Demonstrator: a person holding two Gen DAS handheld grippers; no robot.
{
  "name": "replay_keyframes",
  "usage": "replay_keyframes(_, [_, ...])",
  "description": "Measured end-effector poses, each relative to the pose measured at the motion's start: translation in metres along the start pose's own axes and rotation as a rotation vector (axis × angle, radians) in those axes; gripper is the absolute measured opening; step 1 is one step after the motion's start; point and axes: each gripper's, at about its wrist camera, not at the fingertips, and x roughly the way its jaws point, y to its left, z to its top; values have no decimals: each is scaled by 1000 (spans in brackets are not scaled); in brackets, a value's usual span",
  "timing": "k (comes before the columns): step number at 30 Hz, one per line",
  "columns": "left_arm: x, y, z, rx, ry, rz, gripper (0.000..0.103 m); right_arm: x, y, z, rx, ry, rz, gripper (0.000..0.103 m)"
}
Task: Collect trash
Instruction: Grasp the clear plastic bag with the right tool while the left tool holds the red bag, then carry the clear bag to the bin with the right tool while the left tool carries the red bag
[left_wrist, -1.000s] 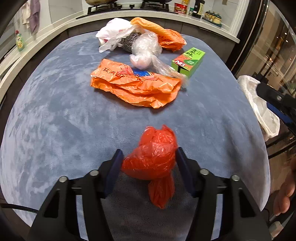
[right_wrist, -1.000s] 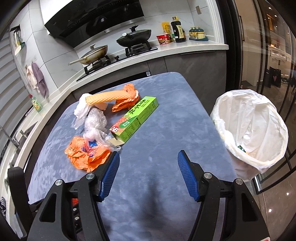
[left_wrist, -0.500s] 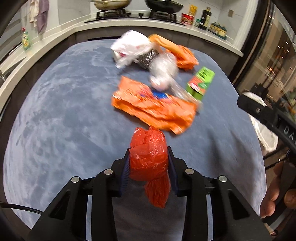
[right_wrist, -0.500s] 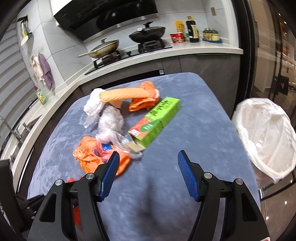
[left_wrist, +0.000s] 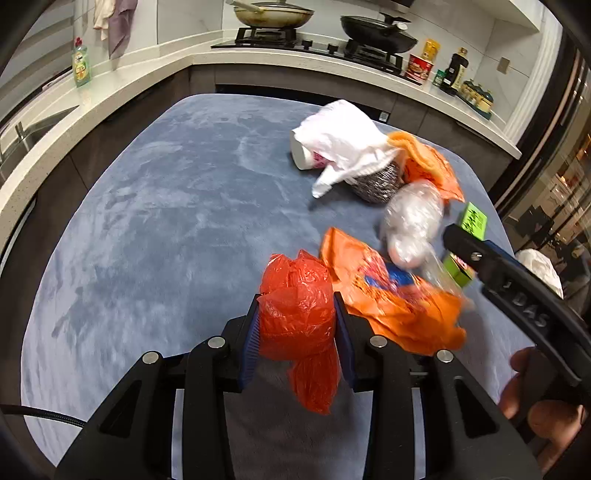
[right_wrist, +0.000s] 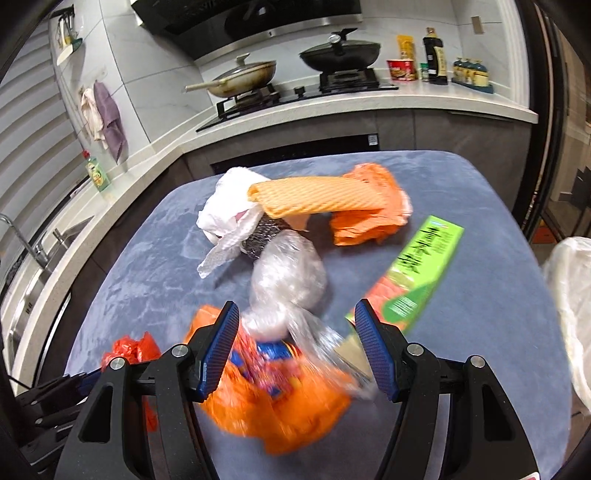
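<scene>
a second ago the left hand-held gripper (left_wrist: 297, 328) stood wide around the red plastic bag (left_wrist: 295, 317); now its blue ribbed pads press into both sides of it, so that piece of trash is secured, lifted just clear of the surface (left_wrist: 155, 206) with its knotted tail hanging below, and looks ready to go to the white-lined bin (right_wrist: 570, 306) off the right edge. the right hand-held gripper (right_wrist: 301, 347) has meanwhile swung in from open cloth to hover over the pile, jaws well apart and holding nothing, with the orange printed bag (right_wrist: 273, 402) and the clear plastic bundle (right_wrist: 288, 280) under and between them, probably the next pick. the red bag is thin, glossy, crinkled film, squashed into a ball. the orange one is flat and rumpled, the clear bundle is puffy and knotted. beyond lie a rigid green carton (right_wrist: 417, 273), a waffle-textured orange cloth (right_wrist: 317, 195), a wiry steel scourer (left_wrist: 376, 182) and a white crumpled bag (left_wrist: 340, 140), all on a soft grey-blue napped cover.
</scene>
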Motion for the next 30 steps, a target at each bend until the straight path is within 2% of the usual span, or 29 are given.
replay_keyframes(6, [11, 12, 11, -22, 7, 6, 35, 31, 9, 6, 3, 37, 13, 63])
replay_keyframes(10, [18, 18, 15, -36, 17, 12, 34, 44, 10, 8, -1, 57, 13, 57])
replay_keyframes(13, [20, 18, 15, -35, 18, 16, 35, 49, 9, 6, -6, 72, 16, 48])
replay_keyframes(15, [20, 18, 15, -36, 20, 14, 35, 51, 7, 5, -6, 85, 19, 37])
replay_keyframes(16, [21, 18, 15, -36, 20, 14, 34, 51, 6, 4, -4, 87, 23, 36])
replay_keyframes(20, [19, 16, 16, -33, 17, 13, 34, 46, 5, 3, -10, 77, 31, 31])
replay_keyframes(30, [-1, -11, 15, 5, -23, 0, 34, 3, -1, 5, -30, 12, 45, 29])
